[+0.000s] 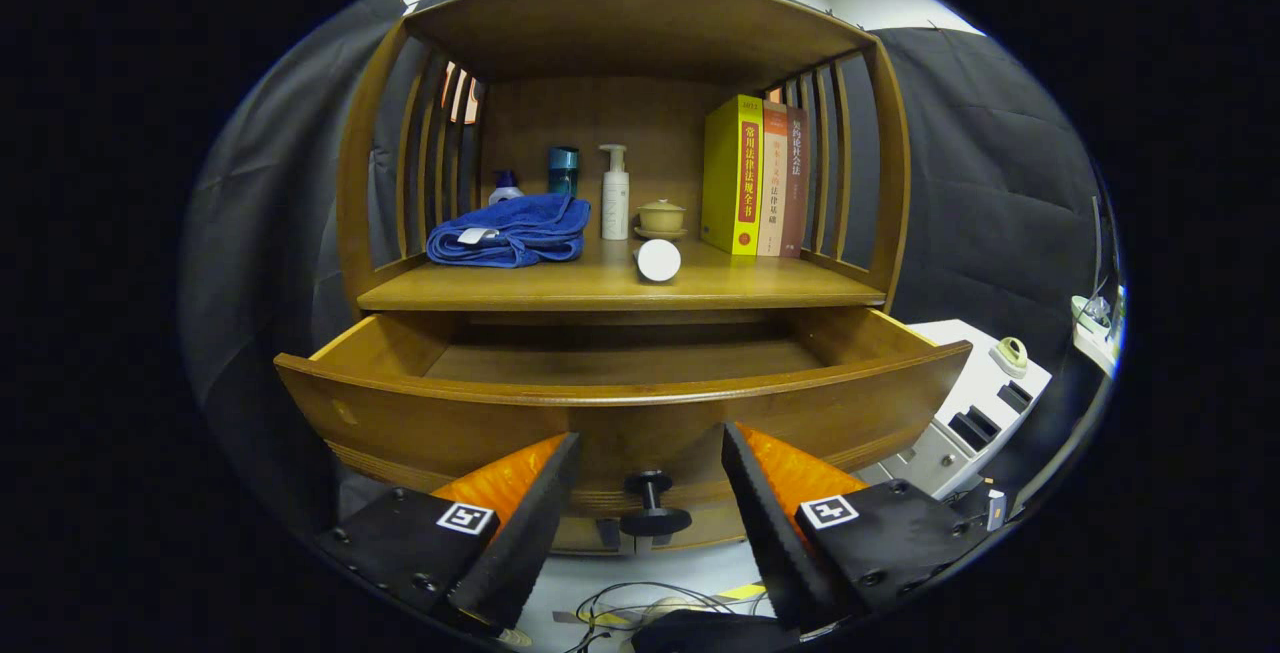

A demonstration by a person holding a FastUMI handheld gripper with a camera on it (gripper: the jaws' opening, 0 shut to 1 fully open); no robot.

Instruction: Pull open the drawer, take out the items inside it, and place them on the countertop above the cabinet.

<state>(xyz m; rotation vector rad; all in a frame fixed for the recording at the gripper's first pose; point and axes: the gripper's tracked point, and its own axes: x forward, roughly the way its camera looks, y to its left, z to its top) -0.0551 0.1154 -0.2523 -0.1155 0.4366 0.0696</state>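
The drawer (620, 403) stands pulled well out of the cabinet (870, 183), its curved front near the gripper and its floor in shadow; no item can be made out on the part of the floor that shows (the near strip behind the front panel is hidden). It is solid wood, stiff and likely heavy on its runners, and the one sensible hold is the dark knob (652, 508) at the middle of the front, small and round, so probably slippery unless pinched square on its stem.

The gripper (650, 518) has its fingers spread apart, one on each side of the knob, touching nothing.

Just above the drawer is the countertop (800, 283). On it a white cylinder (658, 260) lies near the front edge, light and apt to roll. To the left is a folded blue towel (510, 231), soft and limp. Farther back stand a pump bottle (615, 193), a teal bottle (563, 171) and a lidded cup (661, 218), which is fragile. Books (755, 178) stand at the right.
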